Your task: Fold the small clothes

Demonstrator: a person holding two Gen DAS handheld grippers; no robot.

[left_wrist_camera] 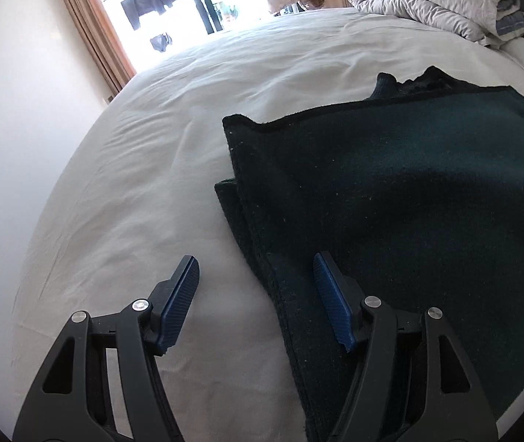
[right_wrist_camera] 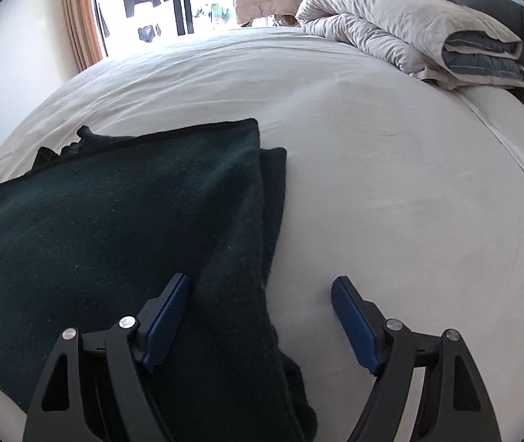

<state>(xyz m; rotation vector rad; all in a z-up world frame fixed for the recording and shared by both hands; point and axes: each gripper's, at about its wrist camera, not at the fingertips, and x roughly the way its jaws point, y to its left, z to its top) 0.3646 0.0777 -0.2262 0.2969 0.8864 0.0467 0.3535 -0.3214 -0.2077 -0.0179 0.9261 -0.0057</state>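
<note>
L gripper (left_wrist_camera: 256,269) & R gripper (right_wrist_camera: 262,289) fingers both wide apart, holding nothing, each straddling folded dark-green garment (left_wrist_camera: 409,191) edge

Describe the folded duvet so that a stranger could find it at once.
Start at the white bed and look to its far corner, right of the window. The duvet lies there, bulky, pale grey and rolled; the dark green garment lies flat near both grippers.

Daylight floods in from the window (left_wrist_camera: 173,11) at the far end, blown out to white glare in both views. The bed (left_wrist_camera: 133,191) sheet is bright and softly shaded. The garment (left_wrist_camera: 409,191) reads nearly black, its detail lost. Fisheye curvature bends the edges, with dark vignetted corners. Focus is fairly sharp.
</note>
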